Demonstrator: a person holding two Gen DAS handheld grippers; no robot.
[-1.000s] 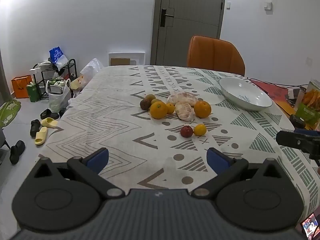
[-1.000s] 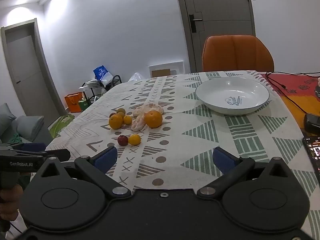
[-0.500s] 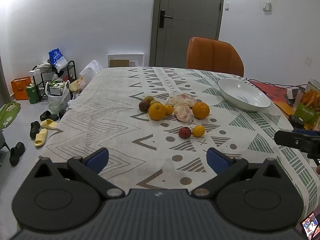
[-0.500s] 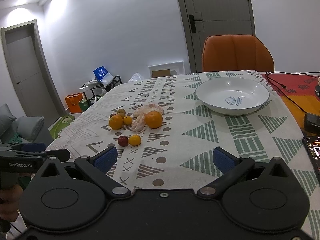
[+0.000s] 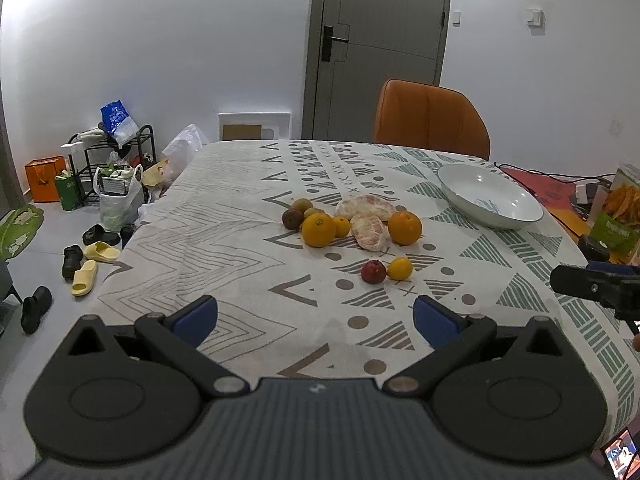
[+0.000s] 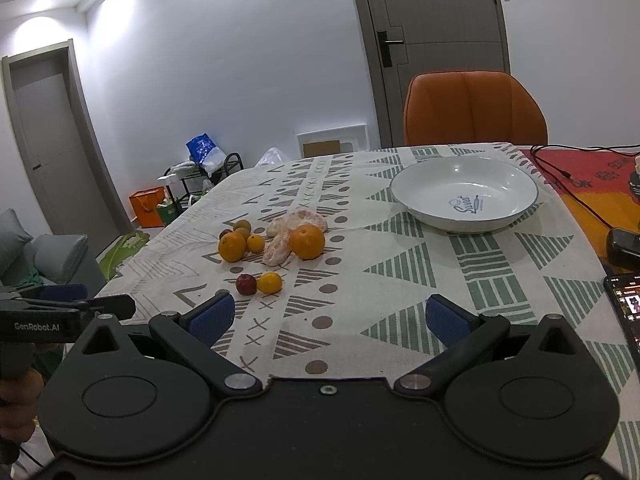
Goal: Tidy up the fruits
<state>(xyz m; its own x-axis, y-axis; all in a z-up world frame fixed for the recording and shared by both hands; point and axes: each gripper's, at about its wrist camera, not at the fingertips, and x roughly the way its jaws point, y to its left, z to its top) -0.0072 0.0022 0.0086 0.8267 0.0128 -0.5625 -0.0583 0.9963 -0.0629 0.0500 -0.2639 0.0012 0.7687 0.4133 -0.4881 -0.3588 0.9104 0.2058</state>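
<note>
Nothing sorted yet, judging by the layout: white bowl (image 6: 464, 196) sits empty near the table's far right corner, just beside the red mat at the right edge, no fruit inside. All fruit loose on the patterned tablecloth (image 5: 224, 240), clustered around mid-table, well apart from the bowl. Back group: large orange (image 5: 405, 228) on the right, touching or nearly touching the peeled citrus pieces (image 5: 370, 220); second large orange (image 5: 319, 230) on the left with a small orange (image 5: 341, 226) tucked beside it; three small brownish-green fruits (image 5: 298, 212) behind, toward the far left edge, type unclear. Front pair, closer to the near edge: dark red fruit (image 5: 373, 272) touching a small yellow-orange one (image 5: 399, 268). Left gripper (image 5: 316, 316) over the near edge, blue pads spread wide, holding nothing, aimed at the front pair. Right gripper (image 6: 328, 316) likewise over the near edge, pads wide apart, empty, pointed between the fruit and the bowl. Each gripper visible at the side of the other's view, well apart. Phone (image 6: 626, 308) and cables along the right edge, outside the work zone. Remaining, as a guess: every piece to be picked and moved, presumably into the bowl; front pair looks like the easiest first grab, peeled segments likely the softest and trickiest. Progress effectively zero.
</note>
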